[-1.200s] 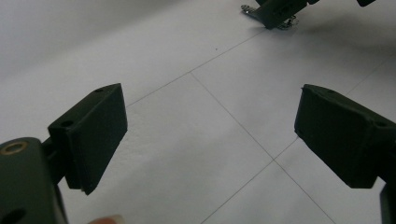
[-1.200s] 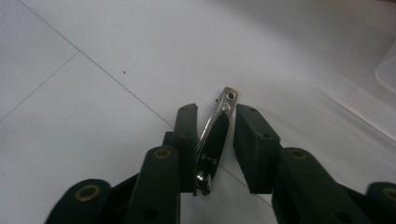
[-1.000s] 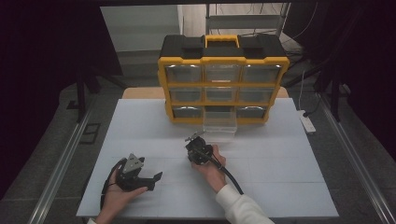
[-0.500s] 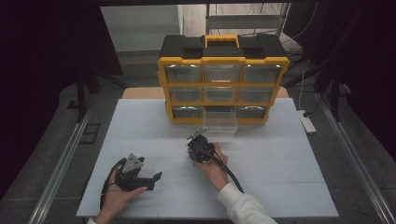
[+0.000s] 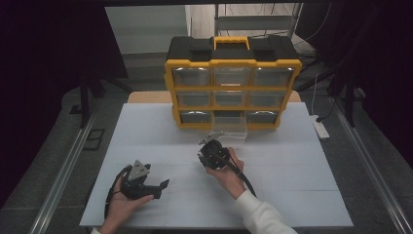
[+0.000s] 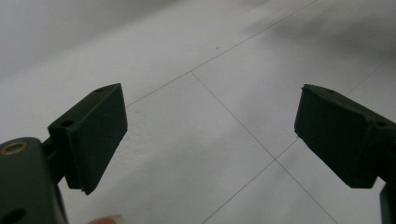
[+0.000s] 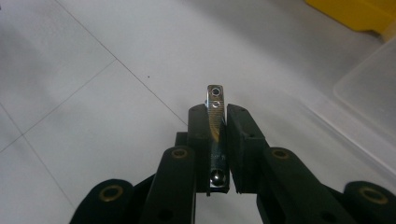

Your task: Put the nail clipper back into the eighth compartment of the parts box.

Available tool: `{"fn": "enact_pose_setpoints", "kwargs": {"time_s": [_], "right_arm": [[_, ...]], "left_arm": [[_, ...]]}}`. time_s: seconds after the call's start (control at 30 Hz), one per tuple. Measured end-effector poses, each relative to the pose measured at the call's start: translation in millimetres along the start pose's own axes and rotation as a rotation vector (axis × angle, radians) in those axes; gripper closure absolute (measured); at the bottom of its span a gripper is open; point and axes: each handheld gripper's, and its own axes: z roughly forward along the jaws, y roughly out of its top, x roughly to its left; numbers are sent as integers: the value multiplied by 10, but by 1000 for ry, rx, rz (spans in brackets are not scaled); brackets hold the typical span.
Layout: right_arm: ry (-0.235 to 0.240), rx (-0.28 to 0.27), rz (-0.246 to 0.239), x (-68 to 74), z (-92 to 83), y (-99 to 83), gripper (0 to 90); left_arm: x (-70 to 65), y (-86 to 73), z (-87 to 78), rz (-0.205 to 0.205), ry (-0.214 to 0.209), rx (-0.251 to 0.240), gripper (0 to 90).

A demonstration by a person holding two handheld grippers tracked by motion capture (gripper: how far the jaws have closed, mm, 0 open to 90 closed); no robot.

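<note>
We held the right gripper [image 7: 218,140] clamped on a nail clipper [image 7: 215,122], a slim metal piece with a ridged file face and a small hole near its far end, which stood on edge between the two black pads and poked out a little beyond their tips. In the high view that gripper [image 5: 210,140] sat in our right hand [image 5: 229,168] just in front of the organizer [image 5: 233,63], a yellow and black case of clear drawers standing upright at the far side of the table [image 5: 292,165]. One clear drawer [image 5: 229,127] in the organizer's bottom row, the middle one, was pulled out toward us, and the clipper was close in front of that drawer, above the white tabletop and not inside it; in the right gripper view the drawer's clear rim [image 7: 369,93] lay ahead and to the right of the clipper. Our left gripper [image 5: 158,187] rested low on the table in our left hand [image 5: 124,204], well apart from the organizer and nearer to our edge of the table. In the left gripper view its jaws gaped wide with nothing between them but the bare white surface [image 6: 205,121] and its thin seam lines.
</note>
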Motion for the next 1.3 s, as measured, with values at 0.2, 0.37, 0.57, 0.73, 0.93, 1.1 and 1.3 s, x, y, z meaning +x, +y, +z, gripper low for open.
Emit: {"fn": "enact_pose_setpoints", "kwargs": {"time_s": [0.2, 0.37, 0.57, 0.73, 0.93, 1.1, 1.3], "right_arm": [[10, -21, -29, -53, -143, -16, 796], [26, -36, -52, -94, -239, -39, 796], [42, -63, -68, -152, -364, -86, 796], [62, -85, -81, -208, -447, -97, 796], [70, -109, -72, -262, -560, -85, 797], [68, -133, -79, -308, -647, -72, 797], [52, -154, -64, -382, -751, -37, 797]], "left_arm": [[6, -5, 7, -2, 4, 3, 102], [3, -6, 10, -2, 7, 5, 102], [2, -11, 13, -6, 11, 5, 103], [4, -15, 11, -5, 12, 5, 103], [-3, -14, 13, -5, 12, 7, 103], [-6, -12, 14, -4, 10, 6, 103], [-1, -12, 10, -2, 12, 3, 103]]}}
